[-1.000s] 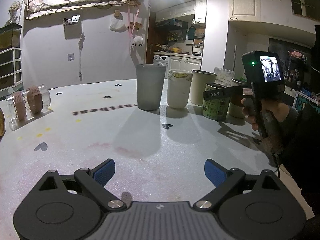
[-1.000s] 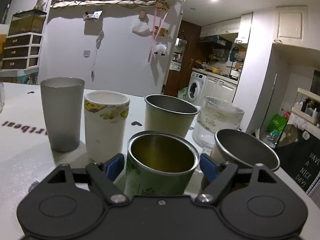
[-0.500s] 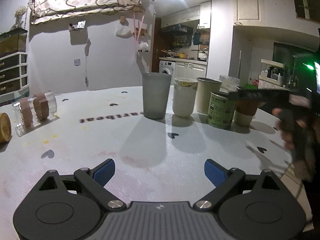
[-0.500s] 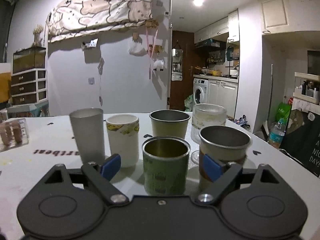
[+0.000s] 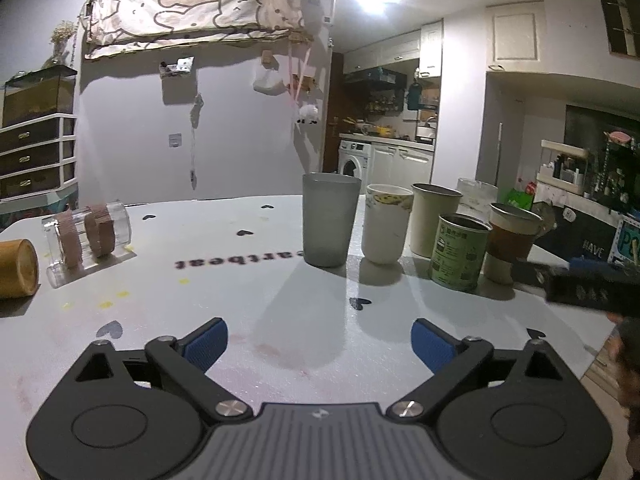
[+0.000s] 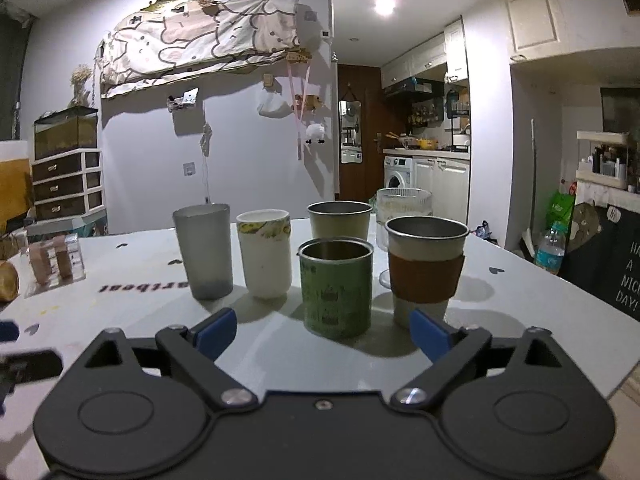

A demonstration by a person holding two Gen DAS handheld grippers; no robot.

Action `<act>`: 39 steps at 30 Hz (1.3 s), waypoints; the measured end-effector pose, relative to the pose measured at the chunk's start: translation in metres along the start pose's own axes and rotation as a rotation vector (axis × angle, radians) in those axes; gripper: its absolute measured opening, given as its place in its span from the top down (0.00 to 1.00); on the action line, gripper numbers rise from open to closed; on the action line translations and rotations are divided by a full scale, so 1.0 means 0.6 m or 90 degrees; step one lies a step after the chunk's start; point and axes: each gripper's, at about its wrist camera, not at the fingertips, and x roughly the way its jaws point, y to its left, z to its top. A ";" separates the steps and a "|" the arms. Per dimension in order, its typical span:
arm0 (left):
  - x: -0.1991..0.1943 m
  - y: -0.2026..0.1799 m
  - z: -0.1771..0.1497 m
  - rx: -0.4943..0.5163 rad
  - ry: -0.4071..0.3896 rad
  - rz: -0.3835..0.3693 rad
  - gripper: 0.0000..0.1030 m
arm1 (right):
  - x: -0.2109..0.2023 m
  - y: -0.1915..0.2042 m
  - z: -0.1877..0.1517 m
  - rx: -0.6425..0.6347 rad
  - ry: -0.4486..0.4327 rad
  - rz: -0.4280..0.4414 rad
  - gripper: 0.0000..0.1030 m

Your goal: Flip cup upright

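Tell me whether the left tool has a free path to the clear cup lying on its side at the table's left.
Probably yes. The left tool is open and empty, and bare table lies between it and the clear cup. The wooden cup beside it might crowd the grasp.

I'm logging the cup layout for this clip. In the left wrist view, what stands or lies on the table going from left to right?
Wooden cup lying on its side → clear glass lying on its side → grey tumbler → white patterned cup → green tin → sleeved metal cup.
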 end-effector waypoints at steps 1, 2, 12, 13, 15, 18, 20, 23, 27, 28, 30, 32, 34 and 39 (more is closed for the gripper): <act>0.000 0.000 0.000 -0.001 -0.002 0.004 0.03 | -0.004 0.002 -0.003 -0.006 -0.001 0.000 0.05; 0.000 0.000 0.000 -0.003 -0.003 0.007 0.03 | -0.009 0.004 -0.006 -0.009 -0.001 -0.001 0.05; 0.002 0.003 0.002 -0.011 -0.003 0.047 0.00 | -0.034 0.015 -0.026 -0.025 0.002 0.012 0.00; 0.003 0.002 0.002 -0.012 -0.003 0.049 0.00 | -0.035 0.017 -0.026 -0.026 0.001 0.012 0.00; 0.003 0.002 0.002 -0.010 -0.003 0.052 0.00 | -0.037 0.019 -0.026 -0.029 -0.002 0.013 0.00; 0.003 0.002 0.002 -0.008 -0.004 0.055 0.00 | -0.041 0.020 -0.025 -0.032 -0.009 0.010 0.00; 0.003 0.001 0.001 -0.008 -0.003 0.055 0.00 | -0.042 0.020 -0.024 -0.034 -0.011 0.009 0.00; 0.002 0.001 0.001 -0.007 -0.005 0.056 0.00 | -0.042 0.020 -0.024 -0.035 -0.012 0.009 0.00; 0.002 0.001 0.001 -0.007 -0.004 0.056 0.00 | -0.043 0.020 -0.023 -0.034 -0.013 0.009 0.00; 0.002 0.001 0.001 -0.007 -0.004 0.056 0.00 | -0.043 0.020 -0.023 -0.034 -0.012 0.009 0.00; 0.002 0.001 0.001 -0.007 -0.004 0.056 0.00 | -0.043 0.021 -0.024 -0.035 -0.012 0.010 0.00; 0.002 0.001 0.001 -0.008 -0.004 0.057 0.00 | -0.043 0.021 -0.023 -0.035 -0.012 0.010 0.00; 0.002 0.001 0.002 -0.007 -0.004 0.057 0.00 | -0.044 0.020 -0.021 -0.036 -0.013 0.009 0.00; 0.002 0.001 0.002 -0.007 -0.004 0.057 0.00 | -0.043 0.021 -0.022 -0.035 -0.012 0.010 0.00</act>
